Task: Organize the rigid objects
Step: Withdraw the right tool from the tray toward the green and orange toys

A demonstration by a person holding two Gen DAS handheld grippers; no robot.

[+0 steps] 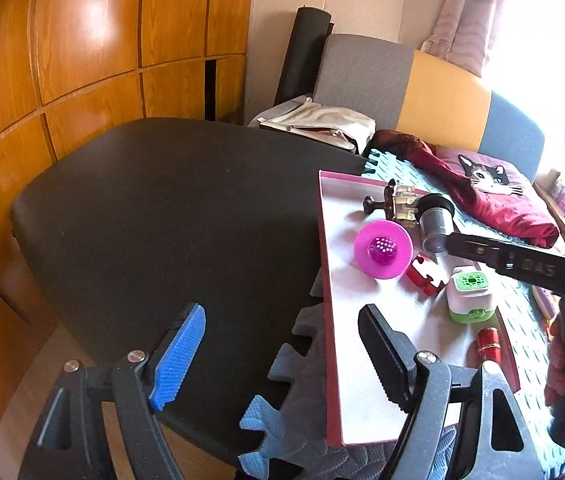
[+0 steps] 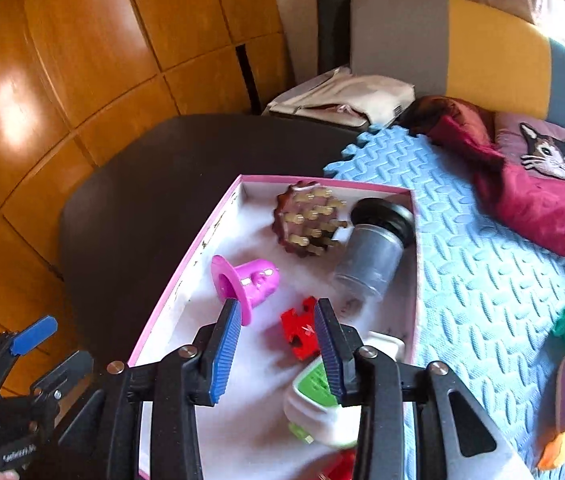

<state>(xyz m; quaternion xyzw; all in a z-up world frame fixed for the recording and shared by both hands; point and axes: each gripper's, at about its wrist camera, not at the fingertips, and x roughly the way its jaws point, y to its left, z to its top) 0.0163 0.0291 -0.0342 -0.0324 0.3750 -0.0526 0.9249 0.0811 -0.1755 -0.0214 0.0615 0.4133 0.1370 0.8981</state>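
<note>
while the right gripper point(image 2: 278, 344) hovered over the pink box point(image 2: 186, 264), a red piece point(image 2: 298, 332) lay just ahead between its part-open, empty jaws, long side running across them, pink funnel point(image 2: 246, 284) by the left pad. the left gripper point(image 1: 282, 356) hung spread and empty at the box's near edge, farther from the red piece.

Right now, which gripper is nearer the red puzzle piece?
Right. The right gripper hangs open just over the red puzzle piece in the pink box; the left gripper waits open at the box's near corner.
</note>
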